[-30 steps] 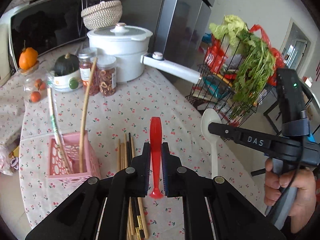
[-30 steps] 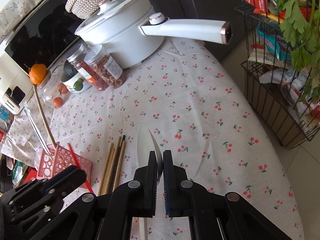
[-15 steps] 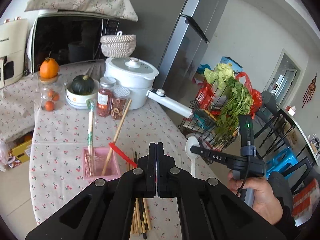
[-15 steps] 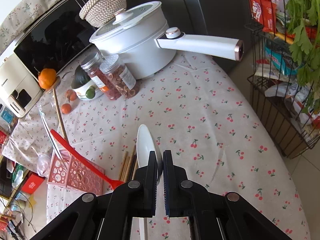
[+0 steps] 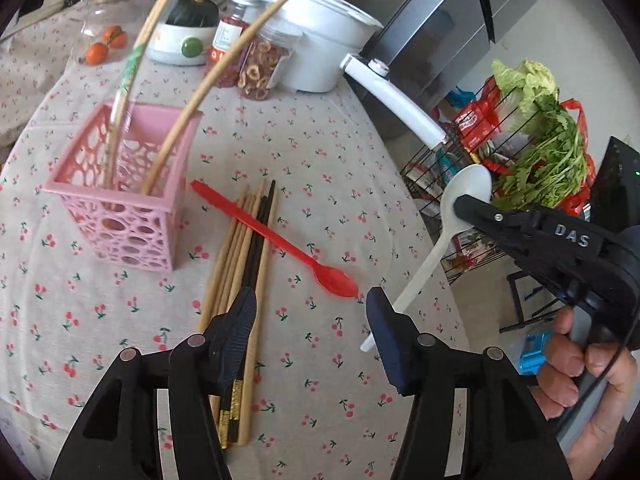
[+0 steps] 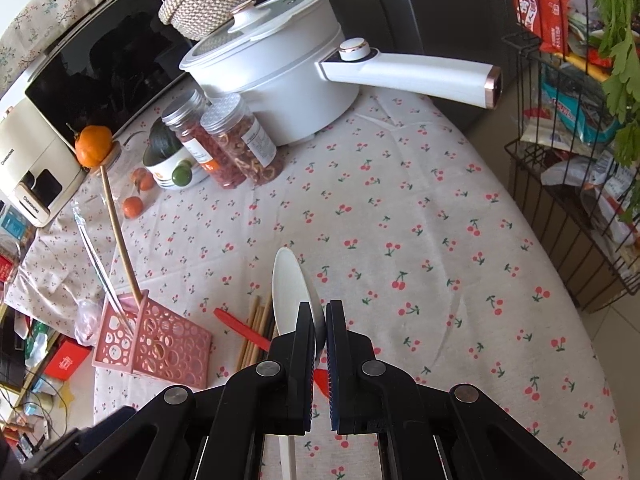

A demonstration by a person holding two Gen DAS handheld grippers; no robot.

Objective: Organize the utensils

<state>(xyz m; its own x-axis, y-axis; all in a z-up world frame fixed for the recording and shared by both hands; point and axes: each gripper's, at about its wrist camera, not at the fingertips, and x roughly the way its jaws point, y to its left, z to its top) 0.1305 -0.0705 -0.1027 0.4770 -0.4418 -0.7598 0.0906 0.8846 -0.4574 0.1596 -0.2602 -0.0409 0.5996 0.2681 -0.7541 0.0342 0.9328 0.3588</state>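
Note:
A red plastic spoon lies flat on the cherry-print tablecloth across a bundle of chopsticks, beside the pink perforated utensil basket. My left gripper is open and empty, just above the spoon's bowl end. My right gripper is shut on a white spoon and holds it above the table; it also shows in the left wrist view. The basket holds a long wooden stick and wrapped chopsticks. The red spoon shows partly behind my right fingers.
A white pot with a long handle, two spice jars, a bowl with a squash and small oranges stand at the table's far side. A wire rack with greens stands off the right edge.
The red spoon has left my left gripper and now lies on the chopsticks. My left gripper has opened and dropped low over the table. The right gripper still holds the white spoon.

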